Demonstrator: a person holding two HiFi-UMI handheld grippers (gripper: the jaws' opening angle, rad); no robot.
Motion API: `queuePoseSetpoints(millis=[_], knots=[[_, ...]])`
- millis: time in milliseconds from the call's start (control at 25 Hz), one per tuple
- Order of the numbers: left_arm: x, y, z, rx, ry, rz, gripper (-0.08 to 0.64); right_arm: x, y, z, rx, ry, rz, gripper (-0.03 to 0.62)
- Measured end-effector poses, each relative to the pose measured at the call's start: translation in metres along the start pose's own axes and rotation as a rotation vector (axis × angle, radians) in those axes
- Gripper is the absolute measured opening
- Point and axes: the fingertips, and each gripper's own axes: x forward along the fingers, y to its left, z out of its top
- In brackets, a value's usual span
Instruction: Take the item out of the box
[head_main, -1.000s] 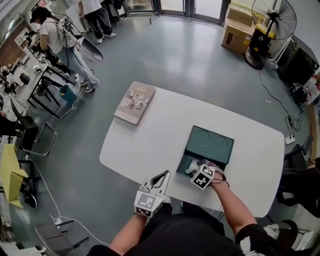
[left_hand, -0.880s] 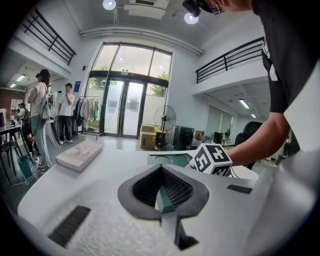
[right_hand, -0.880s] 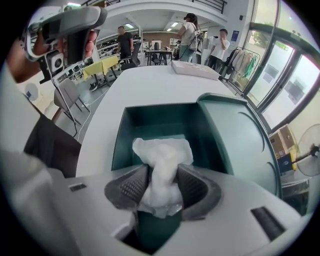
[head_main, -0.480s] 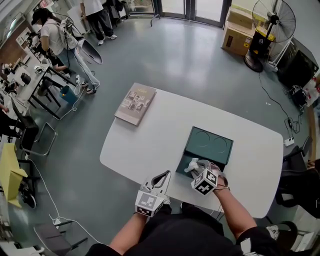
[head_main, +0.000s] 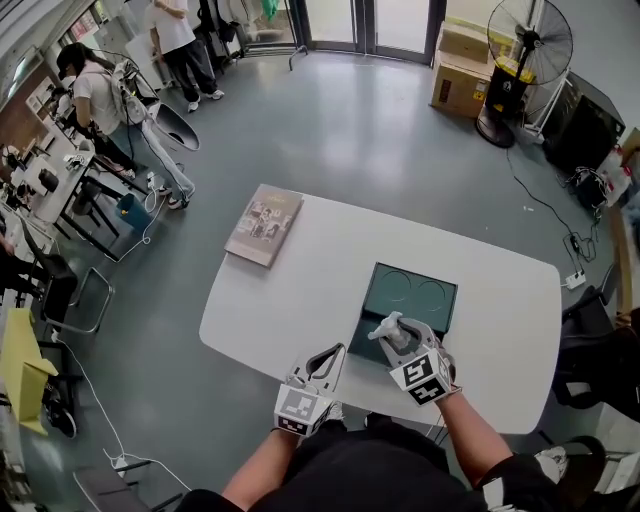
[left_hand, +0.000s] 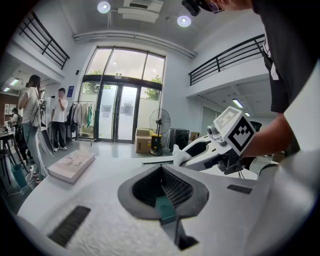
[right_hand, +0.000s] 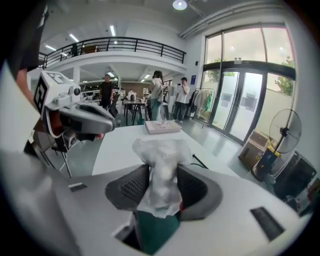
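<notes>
An open dark green box (head_main: 412, 297) with two round recesses lies on the white table (head_main: 300, 285). My right gripper (head_main: 391, 331) hovers over the box's near end, shut on a white plastic-wrapped item (head_main: 384, 327). In the right gripper view the wrapped item (right_hand: 162, 165) stands pinched between the two pads of the right gripper (right_hand: 161, 189), clear of the box. My left gripper (head_main: 332, 353) rests at the table's front edge, left of the box, shut and holding nothing; its own view shows the jaws of the left gripper (left_hand: 162, 189) meeting.
A book (head_main: 265, 224) lies on the table's far left corner. Beyond the table are a standing fan (head_main: 520, 60), cardboard boxes (head_main: 460, 70) and people by workbenches (head_main: 90, 100) at the left. A cable (head_main: 545, 210) runs over the floor at right.
My right gripper has risen out of the box with the wrapped item and drawn back toward me. The left gripper has stayed by the front edge.
</notes>
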Motion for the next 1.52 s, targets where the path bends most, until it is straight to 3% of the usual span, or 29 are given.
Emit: queuePoseSetpoints(millis=[360,560,1040,1520], knots=[[0.013,-0.004,0.019,0.045,-0.04,-0.048,0.012,-0.049,-0.02,0.053,0.248,-0.32,-0.054,0.183],[0.015,-0.003,0.028,0.076,-0.062,-0.058,0.012,-0.072,-0.038,0.065,0.338,-0.429,-0.094,0.183],[0.013,-0.002,0.055,0.086,-0.102,-0.051,0.012,-0.125,-0.059,0.088,0.337,-0.63,-0.204,0.181],[0.012,-0.008,0.065,0.091,-0.119,-0.064,0.012,-0.136,-0.057,0.087,0.308,-0.618,-0.241,0.167]])
